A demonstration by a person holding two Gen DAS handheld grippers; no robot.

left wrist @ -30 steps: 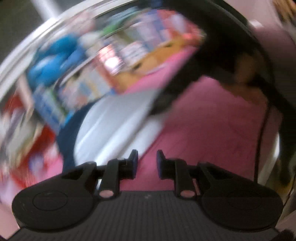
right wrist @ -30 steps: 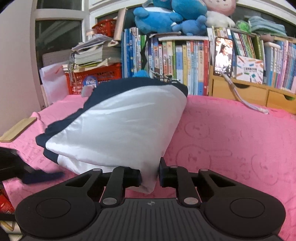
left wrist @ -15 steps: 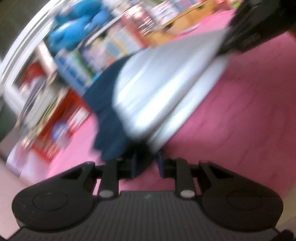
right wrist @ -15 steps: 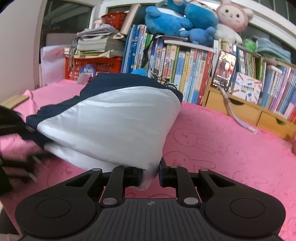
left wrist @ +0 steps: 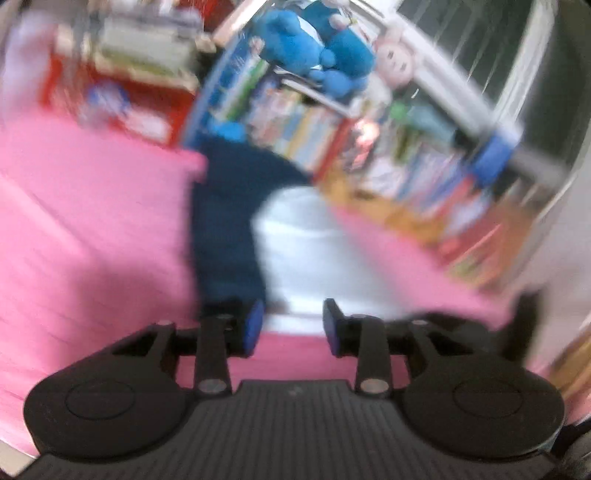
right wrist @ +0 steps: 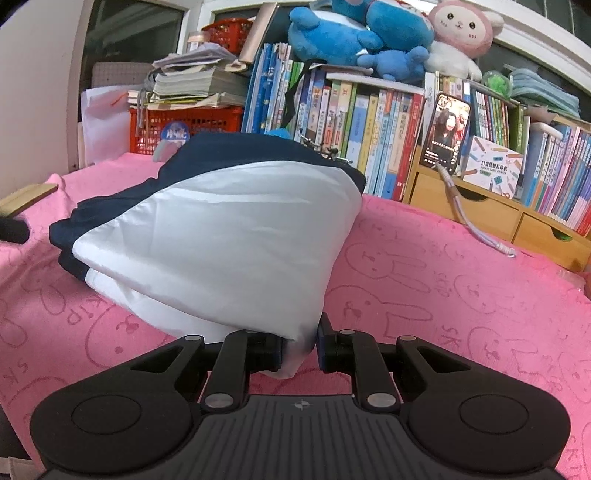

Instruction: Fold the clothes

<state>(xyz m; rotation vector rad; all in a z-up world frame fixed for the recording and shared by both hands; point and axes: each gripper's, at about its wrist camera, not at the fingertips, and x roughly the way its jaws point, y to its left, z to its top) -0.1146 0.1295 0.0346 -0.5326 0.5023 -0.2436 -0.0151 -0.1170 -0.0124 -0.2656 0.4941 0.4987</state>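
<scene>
A white and navy garment [right wrist: 229, 236] lies folded in a bulky heap on the pink bunny-print cover [right wrist: 443, 295]. My right gripper [right wrist: 299, 345] is shut on its near white corner, low over the cover. The left wrist view is blurred by motion. It shows the same garment [left wrist: 303, 251], navy on the left and white on the right, just beyond my left gripper [left wrist: 291, 325]. The left jaws are opening. Only the pink cover [left wrist: 92, 221] and the garment's near edge show in the gap, and the blue pads [left wrist: 255, 323] press on nothing.
A bookshelf [right wrist: 369, 122] packed with books runs along the back, with plush toys [right wrist: 354, 33] on top. A red basket [right wrist: 184, 125] with stacked papers stands at back left. A phone [right wrist: 445, 134] leans on wooden drawers [right wrist: 480, 210], and its cable [right wrist: 476, 221] trails onto the cover.
The left gripper rolled and swung in to the garment's navy edge, had cloth between its fingers half a second ago, and now stands wider with the gap free. The right gripper kept its hold.
</scene>
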